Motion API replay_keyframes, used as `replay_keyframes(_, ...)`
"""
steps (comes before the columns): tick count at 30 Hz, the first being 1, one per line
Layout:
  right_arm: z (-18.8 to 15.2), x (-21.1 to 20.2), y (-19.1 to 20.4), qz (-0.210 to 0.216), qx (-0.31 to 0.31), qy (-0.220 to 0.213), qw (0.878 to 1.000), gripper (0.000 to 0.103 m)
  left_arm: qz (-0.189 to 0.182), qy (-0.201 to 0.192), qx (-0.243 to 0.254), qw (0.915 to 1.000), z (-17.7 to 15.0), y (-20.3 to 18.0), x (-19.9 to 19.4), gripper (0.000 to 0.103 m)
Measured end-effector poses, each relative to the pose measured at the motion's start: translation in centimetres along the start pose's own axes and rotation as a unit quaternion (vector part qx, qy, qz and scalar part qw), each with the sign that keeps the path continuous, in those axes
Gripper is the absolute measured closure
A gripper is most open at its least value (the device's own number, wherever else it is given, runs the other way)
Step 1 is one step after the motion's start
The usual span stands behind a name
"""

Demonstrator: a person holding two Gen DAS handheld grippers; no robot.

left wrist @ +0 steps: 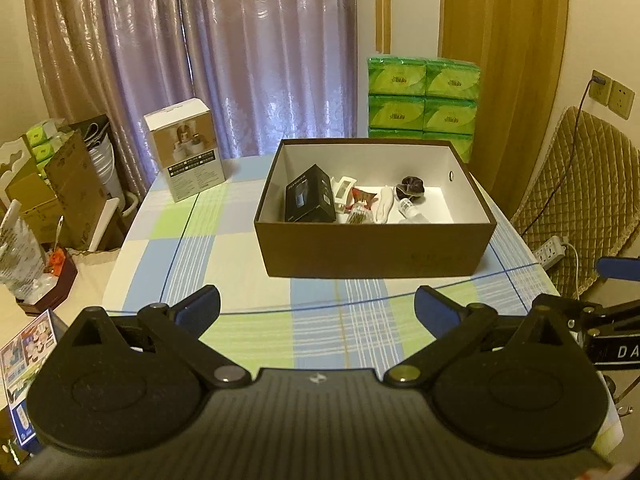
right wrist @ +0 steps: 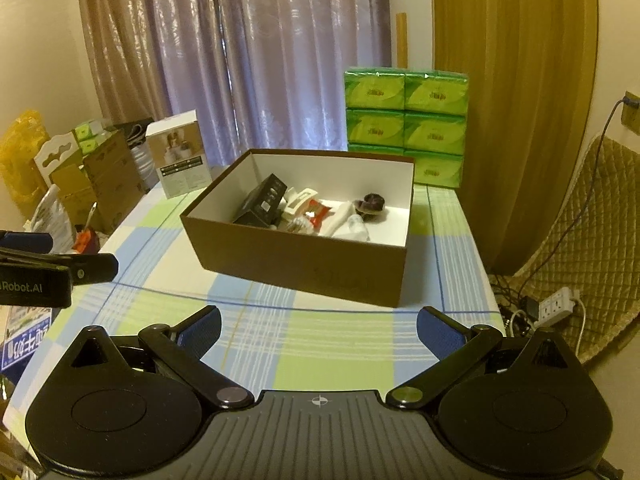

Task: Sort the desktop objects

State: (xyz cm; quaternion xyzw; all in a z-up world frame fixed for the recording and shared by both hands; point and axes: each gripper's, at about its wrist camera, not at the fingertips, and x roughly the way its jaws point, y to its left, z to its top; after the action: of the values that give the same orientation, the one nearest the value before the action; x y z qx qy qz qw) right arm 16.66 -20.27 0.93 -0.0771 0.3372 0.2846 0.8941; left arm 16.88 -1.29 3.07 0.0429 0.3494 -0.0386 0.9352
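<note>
Both grippers are spread wide with nothing in them: the left gripper and right gripper hang over the near edge of the checked tablecloth. Farther back sits the brown box, holding a black carton, a dark scrunchie and some white bits. Green tissue packs are stacked behind it.

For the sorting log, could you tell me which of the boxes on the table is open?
The brown box in the middle is open, its white inside holding a small black box and other items. The white product box at the far left stands upright and closed.
</note>
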Motion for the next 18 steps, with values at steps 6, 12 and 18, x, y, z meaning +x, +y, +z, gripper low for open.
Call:
replay_keyframes(6,-1.3,-1.6,0.0,0.005,-0.003,-0.006,1.0,0.002,0.0,0.007,-0.007,1.0,-2.1,-0.7,-1.6,0.001)
replay_keyframes(12,-2.5,-2.8,0.0,0.006,-0.009,-0.007,1.0,0.002,0.008,0.015,-0.008,0.9998,-3.6,-1.0,-2.4,0.001)
replay_keyframes(18,-3.7,-3.4,0.0,0.005,-0.012,-0.001,1.0,0.002,0.013,0.019,-0.009,0.9997,-4.7,-1.4,-3.1,0.001)
